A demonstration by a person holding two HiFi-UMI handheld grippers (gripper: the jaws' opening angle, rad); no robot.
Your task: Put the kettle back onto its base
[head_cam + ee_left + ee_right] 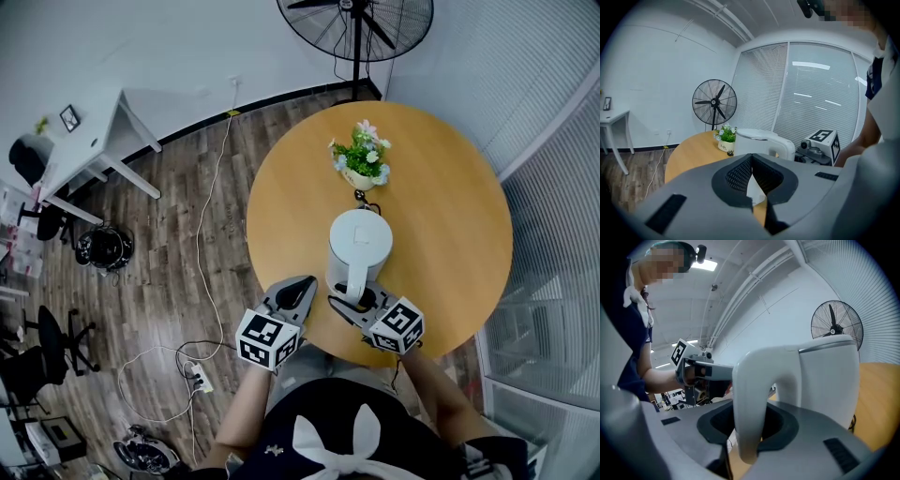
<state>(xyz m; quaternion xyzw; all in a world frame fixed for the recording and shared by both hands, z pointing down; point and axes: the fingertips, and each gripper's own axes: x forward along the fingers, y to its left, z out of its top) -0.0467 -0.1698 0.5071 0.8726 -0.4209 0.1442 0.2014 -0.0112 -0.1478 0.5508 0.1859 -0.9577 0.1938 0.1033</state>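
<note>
The white kettle stands upright on the round wooden table, near its front edge. My right gripper comes at it from the front, and the curved handle sits between its jaws with the dark pads against both sides. In the right gripper view the kettle's body fills the middle right. My left gripper hovers at the table's front left edge, beside the kettle, jaws together with nothing held. I cannot make out the base; a black cord lies behind the kettle.
A small potted plant stands behind the kettle. A pedestal fan is on the floor beyond the table. A white desk and office chairs are far left. A power strip and cables lie on the wooden floor.
</note>
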